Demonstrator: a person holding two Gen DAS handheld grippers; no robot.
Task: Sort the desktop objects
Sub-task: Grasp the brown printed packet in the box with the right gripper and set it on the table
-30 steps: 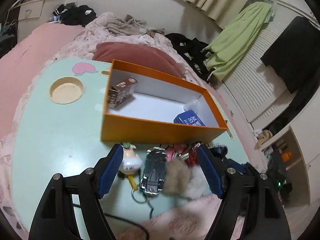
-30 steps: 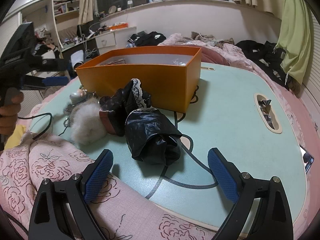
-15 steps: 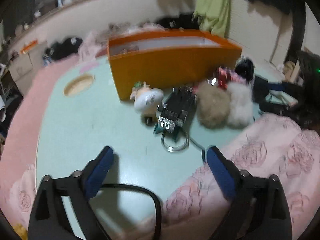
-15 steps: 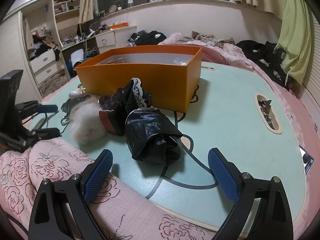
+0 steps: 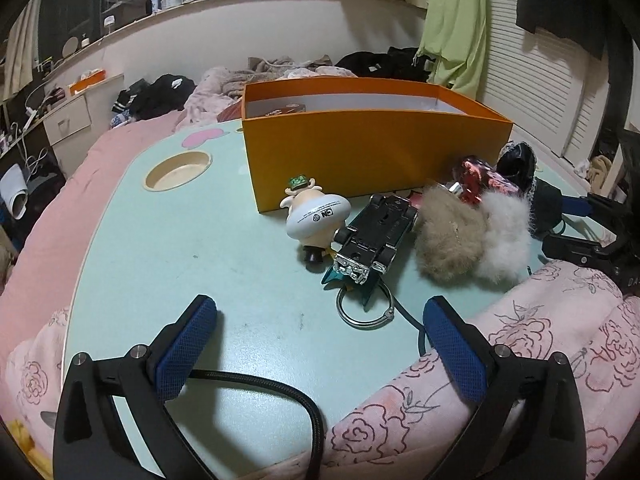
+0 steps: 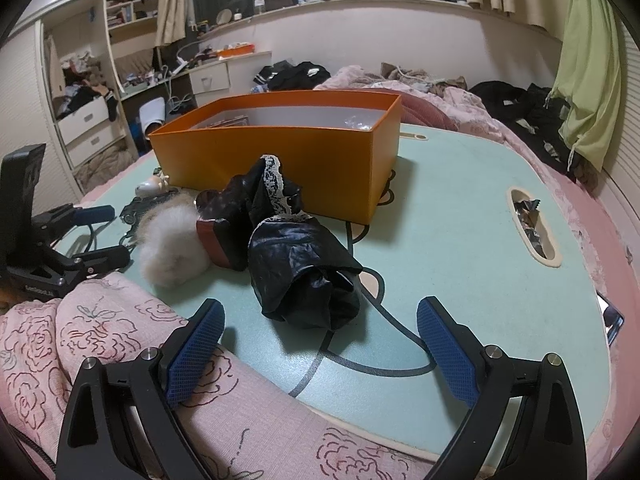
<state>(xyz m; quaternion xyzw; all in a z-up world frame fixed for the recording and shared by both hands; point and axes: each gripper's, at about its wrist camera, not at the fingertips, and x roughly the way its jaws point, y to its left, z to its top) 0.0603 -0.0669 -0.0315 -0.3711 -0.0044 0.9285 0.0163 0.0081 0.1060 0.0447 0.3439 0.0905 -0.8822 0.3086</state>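
An orange box stands on the mint table with a few items inside. In front of it lie a white figurine, a black toy car upside down, a metal ring, a brown fur ball and a white fur ball. My left gripper hangs low over the table short of the ring, its jaws opening, nothing between them. My right gripper is open, just short of a black lace-trimmed bundle that leans on a red-brown case.
A pink floral quilt laps over the table's near edge. A black cable runs under my left gripper. The table has a round recess and a slot with foil scraps. A bed with clothes lies behind.
My left gripper came down from above the orange box to just over the near table, rolled level, and its jaws spread wider. The right gripper stayed still.
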